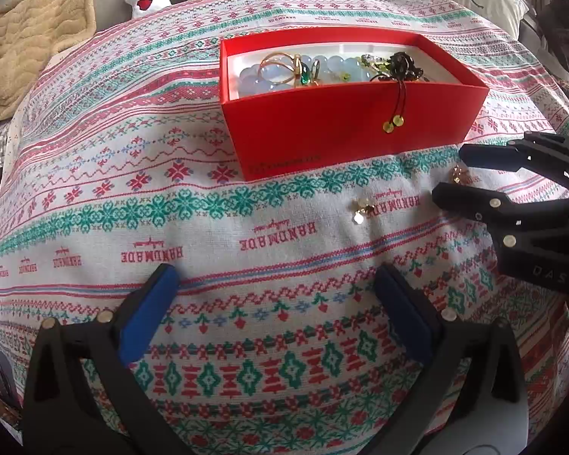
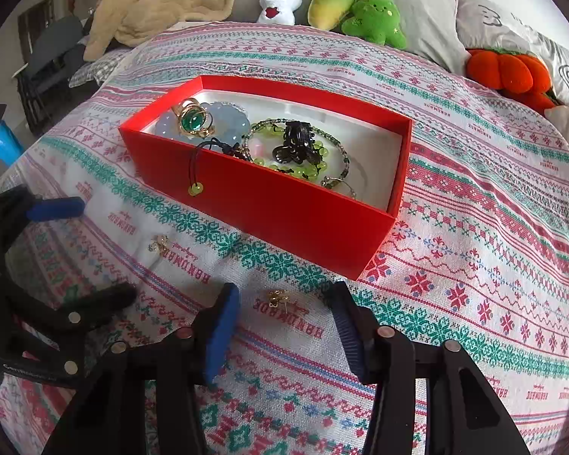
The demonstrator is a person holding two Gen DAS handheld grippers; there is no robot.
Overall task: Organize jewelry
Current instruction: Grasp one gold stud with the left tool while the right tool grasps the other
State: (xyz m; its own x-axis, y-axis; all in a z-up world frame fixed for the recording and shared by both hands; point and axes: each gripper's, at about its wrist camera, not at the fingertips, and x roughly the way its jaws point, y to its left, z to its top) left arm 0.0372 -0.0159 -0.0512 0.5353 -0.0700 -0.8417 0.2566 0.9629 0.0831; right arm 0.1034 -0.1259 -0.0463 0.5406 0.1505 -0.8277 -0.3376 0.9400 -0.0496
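An open red box (image 1: 345, 132) (image 2: 269, 212) stands on the patterned cloth. It holds pale blue beads (image 2: 223, 113), a gold ring with a green stone (image 2: 191, 119) and a green bead bracelet (image 2: 303, 151); a cord hangs over its front wall. One small gold earring (image 2: 278, 297) (image 1: 457, 176) lies on the cloth between the fingers of my right gripper (image 2: 282, 295) (image 1: 455, 174), whose pads stand apart from it. A second earring (image 1: 362, 208) (image 2: 159, 244) lies alone nearby. My left gripper (image 1: 275, 295) (image 2: 106, 248) is open over bare cloth with nothing between its fingers.
Plush toys line the far edge of the bed: a white one (image 2: 280, 0), two green ones (image 2: 375, 15) and an orange one (image 2: 508, 72). A beige blanket (image 1: 30, 30) is bunched at the back left. Grey pillows (image 2: 417, 7) lie behind the toys.
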